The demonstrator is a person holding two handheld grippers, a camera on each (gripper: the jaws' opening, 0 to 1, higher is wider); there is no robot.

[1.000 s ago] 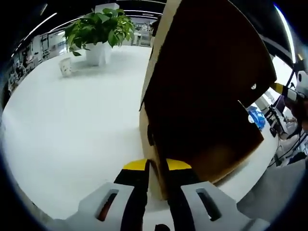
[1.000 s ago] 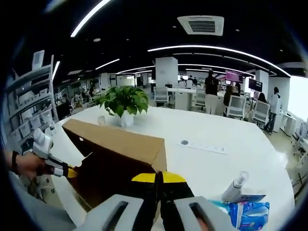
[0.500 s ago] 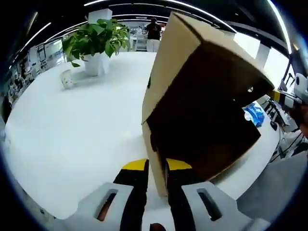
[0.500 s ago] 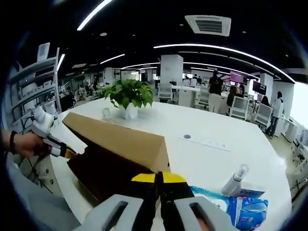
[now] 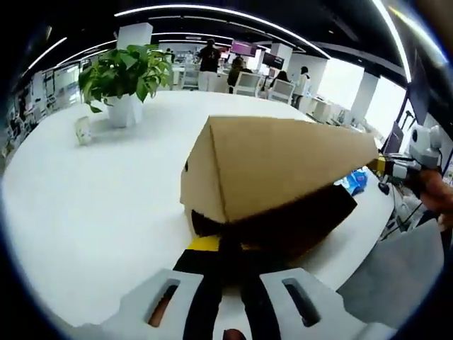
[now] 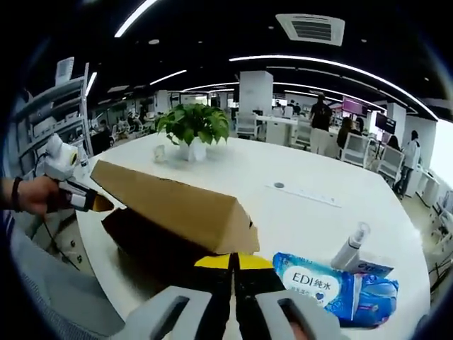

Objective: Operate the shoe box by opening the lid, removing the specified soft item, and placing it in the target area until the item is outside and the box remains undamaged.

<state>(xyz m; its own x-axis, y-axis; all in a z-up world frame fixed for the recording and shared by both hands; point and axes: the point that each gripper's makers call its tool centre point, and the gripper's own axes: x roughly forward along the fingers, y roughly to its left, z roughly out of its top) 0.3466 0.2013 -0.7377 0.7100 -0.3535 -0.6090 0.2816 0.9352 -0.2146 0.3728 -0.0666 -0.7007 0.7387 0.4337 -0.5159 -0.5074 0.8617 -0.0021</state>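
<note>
The shoe box lid [image 5: 276, 159] is held clamped at opposite ends by the left gripper [image 5: 225, 248] and right gripper [image 6: 231, 261], just above the box [image 6: 152, 244]; the soft item is not yet removed.

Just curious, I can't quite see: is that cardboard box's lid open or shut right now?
Partly open: the lid slants above the dark box base, with a gap between them.

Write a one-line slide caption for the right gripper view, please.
Both grippers hold the cardboard shoe box lid by opposite corners on the white table, beside a blue wipes pack.
</note>
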